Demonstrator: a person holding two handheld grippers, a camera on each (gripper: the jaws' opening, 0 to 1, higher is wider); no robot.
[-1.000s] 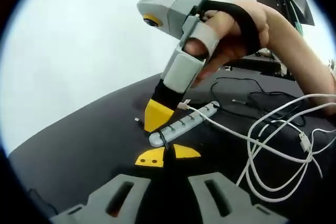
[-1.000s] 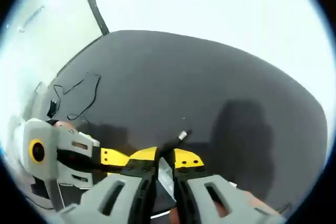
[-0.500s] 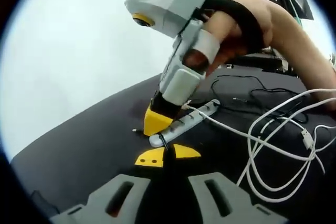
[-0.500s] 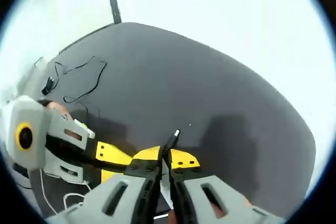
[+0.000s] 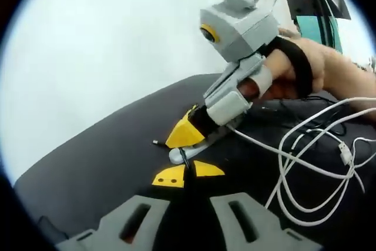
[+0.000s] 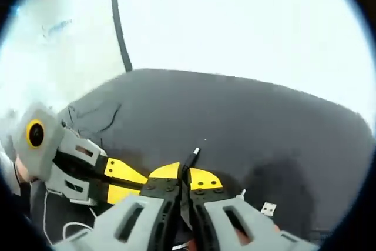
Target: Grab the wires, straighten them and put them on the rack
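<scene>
Left gripper jaws closed on a black wire at the white rack end. Right gripper also pinched shut on the same wire, plug tip poking out. White cables looped on the black table. No legible writing.

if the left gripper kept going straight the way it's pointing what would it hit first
Probably the white slotted cable rack, just beyond the left gripper, which is shut on a thin black wire. The right gripper's yellow fingers sit on that rack, so contact could follow. Depth is uncertain.
</scene>
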